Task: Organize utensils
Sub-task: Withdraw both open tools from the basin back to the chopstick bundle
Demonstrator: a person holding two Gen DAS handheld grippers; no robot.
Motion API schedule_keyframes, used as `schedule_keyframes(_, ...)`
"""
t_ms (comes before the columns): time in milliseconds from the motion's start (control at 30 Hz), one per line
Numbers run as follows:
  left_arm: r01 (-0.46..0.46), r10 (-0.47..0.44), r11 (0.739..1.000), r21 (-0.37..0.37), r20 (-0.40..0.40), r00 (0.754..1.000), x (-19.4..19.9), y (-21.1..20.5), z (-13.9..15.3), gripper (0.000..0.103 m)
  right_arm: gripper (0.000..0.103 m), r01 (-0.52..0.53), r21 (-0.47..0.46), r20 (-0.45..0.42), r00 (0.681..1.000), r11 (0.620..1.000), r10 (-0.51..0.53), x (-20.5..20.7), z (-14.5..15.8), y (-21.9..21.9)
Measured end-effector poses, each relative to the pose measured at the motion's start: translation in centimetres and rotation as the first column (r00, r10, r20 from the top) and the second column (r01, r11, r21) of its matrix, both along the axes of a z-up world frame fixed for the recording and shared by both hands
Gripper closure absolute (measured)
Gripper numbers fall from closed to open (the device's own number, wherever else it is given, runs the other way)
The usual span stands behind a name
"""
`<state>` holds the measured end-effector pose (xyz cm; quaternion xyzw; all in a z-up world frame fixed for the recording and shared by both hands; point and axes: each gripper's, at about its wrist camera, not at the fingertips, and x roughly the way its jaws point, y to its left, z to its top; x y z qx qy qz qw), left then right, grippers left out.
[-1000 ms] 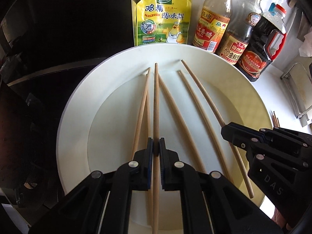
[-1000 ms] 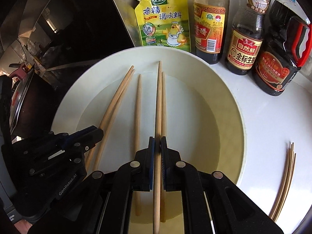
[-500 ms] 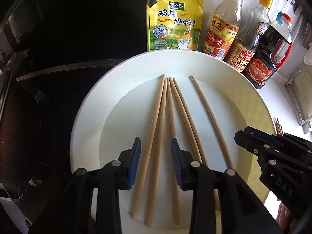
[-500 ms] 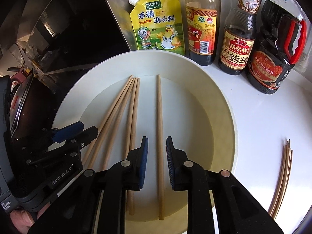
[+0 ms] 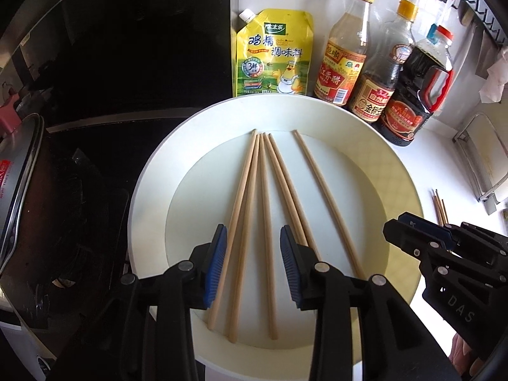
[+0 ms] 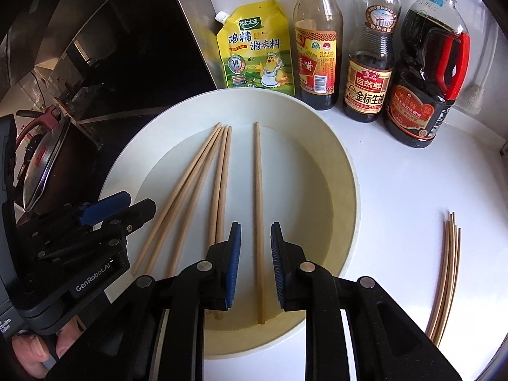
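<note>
Between the wide-apart right gripper (image 6: 255,263) fingers — one chopstick (image 6: 258,222) — left gripper (image 5: 253,263) likewise spread.

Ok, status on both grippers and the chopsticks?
Left gripper open, empty. Right gripper open, straddling lone chopstick. Four other chopsticks flat in plate. Nothing obstructing.

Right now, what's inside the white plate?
White plate holds five wooden chopsticks: four bunched, one apart. Their near ends are partly hidden behind the open right gripper fingers.
</note>
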<state>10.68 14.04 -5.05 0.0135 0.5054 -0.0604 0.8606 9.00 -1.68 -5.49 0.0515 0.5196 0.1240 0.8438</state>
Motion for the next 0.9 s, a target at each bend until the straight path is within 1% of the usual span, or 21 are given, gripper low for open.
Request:
schedule_keyframes(33,0.002,-0.002,1.000,0.000,0.003,1.000,-0.3,-0.2,0.2,0.067,0.084,0.003,0.001,0.004,1.000,1.000,-0.003,-0.3,0.2,-0.1)
schedule_keyframes(167,0.013,-0.013,1.000,0.002,0.022,1.000,-1.4,-0.8,1.0,0.060,0.082,0.012,-0.008,0.026,1.000,1.000,-0.012,-1.6,0.8,-0.6)
schedule_keyframes(333,0.027,-0.027,1.000,0.008,0.030,0.999,-2.5,-1.7,1.5,0.057,0.079,0.029,-0.011,0.043,0.999,1.000,-0.028,-3.2,1.4,-1.6)
schedule_keyframes(400,0.031,-0.032,0.999,0.011,0.029,0.999,-2.9,-2.1,1.6,0.053,0.078,0.034,-0.025,0.053,0.998,0.999,-0.033,-3.9,1.5,-2.1)
schedule_keyframes(500,0.037,-0.037,0.999,0.014,0.023,0.999,-3.5,-2.8,1.4,0.050,0.075,0.044,-0.042,0.068,0.997,0.998,-0.041,-4.9,1.8,-2.9)
schedule_keyframes(633,0.055,-0.055,0.998,0.015,0.010,0.998,-4.2,-4.0,1.0,0.050,0.074,0.069,-0.049,0.066,0.996,0.996,-0.066,-5.9,1.8,-4.6)
schedule_keyframes(767,0.083,-0.083,0.996,0.020,0.023,0.996,-5.1,-5.8,1.0,0.043,0.070,0.106,-0.050,0.057,0.993,0.993,-0.104,-6.8,1.4,-7.0)
schedule_keyframes(900,0.122,-0.122,0.993,0.005,0.025,0.992,-5.5,-7.9,1.1,0.041,0.069,0.157,-0.059,0.047,0.987,0.986,-0.154,-7.8,1.0,-9.8)
